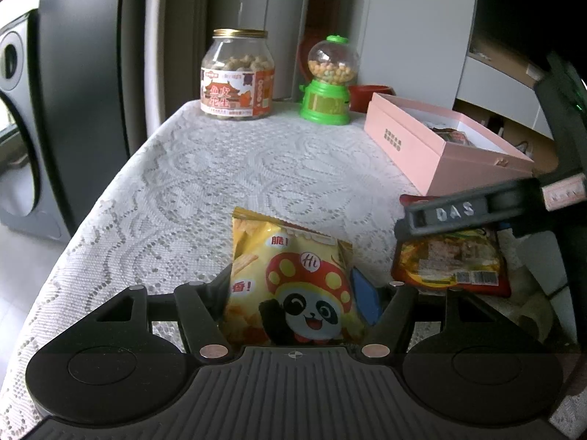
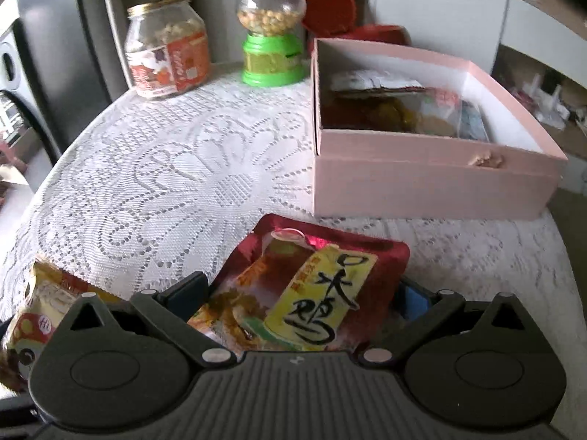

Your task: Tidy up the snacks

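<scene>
My left gripper point(image 1: 293, 293) is shut on a yellow panda snack bag point(image 1: 290, 278), held just above the lace-covered table point(image 1: 205, 183). My right gripper point(image 2: 304, 297) is shut on a red and yellow snack pouch point(image 2: 312, 286); it also shows in the left wrist view point(image 1: 451, 260) under the right gripper's body point(image 1: 458, 212). The yellow bag shows at the lower left of the right wrist view point(image 2: 40, 311). An open pink box point(image 2: 422, 179) with several snack packets inside stands at the right, beyond the pouch; it also shows in the left wrist view point(image 1: 422, 146).
A glass jar of coated peanuts point(image 1: 237, 77) and a green candy dispenser point(image 1: 328, 80) stand at the table's far edge. A red container point(image 2: 330, 3) sits behind the box. A speaker point(image 1: 14, 117) and the floor lie left of the table edge.
</scene>
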`<state>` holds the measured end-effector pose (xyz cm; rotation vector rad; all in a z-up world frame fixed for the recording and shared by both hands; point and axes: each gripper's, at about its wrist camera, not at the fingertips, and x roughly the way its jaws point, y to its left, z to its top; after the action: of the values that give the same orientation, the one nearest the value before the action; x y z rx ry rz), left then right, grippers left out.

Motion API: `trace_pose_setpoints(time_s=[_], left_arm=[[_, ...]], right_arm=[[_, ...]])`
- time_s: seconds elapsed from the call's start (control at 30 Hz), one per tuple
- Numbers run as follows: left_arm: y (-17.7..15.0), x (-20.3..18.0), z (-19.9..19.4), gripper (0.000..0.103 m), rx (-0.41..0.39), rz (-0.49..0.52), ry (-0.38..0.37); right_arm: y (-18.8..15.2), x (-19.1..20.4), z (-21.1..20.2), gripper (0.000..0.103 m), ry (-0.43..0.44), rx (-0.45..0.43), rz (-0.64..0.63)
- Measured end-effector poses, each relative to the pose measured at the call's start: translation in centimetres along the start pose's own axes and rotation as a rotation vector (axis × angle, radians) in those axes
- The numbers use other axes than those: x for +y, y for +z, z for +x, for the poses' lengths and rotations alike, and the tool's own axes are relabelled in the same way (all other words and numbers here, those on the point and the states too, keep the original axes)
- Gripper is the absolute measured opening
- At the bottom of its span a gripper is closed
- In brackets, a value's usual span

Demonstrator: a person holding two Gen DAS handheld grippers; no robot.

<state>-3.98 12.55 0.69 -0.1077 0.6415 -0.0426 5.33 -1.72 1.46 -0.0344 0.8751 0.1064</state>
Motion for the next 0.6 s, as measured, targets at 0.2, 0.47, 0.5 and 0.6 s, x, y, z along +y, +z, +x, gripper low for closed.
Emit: trace_pose_setpoints(time_s=[0.2,0.47,0.5,0.6], left_arm=[[0.0,0.0,0.0,0.071,0.0,0.001,0.001],[0.0,-0.2,0.1,0.071,0.0,0.014,0.012],[0.0,-0.3,0.1,0.071,0.0,0.016,0.013],[-0.1,-0.3,0.1,0.071,-0.001,0.014,0.012]], right_arm=[[-2.1,-2.2,-1.5,0.103,0.113,-0.037,-0.158],[-2.5,-4.8,-2.2,0.103,0.136,-0.048,-0.086],[-2.3,-4.4,-2.0,0.103,0.12,-0.046,-0.074],[-1.8,-2.7,-1.1,0.103,0.079,-0.045,-0.097]])
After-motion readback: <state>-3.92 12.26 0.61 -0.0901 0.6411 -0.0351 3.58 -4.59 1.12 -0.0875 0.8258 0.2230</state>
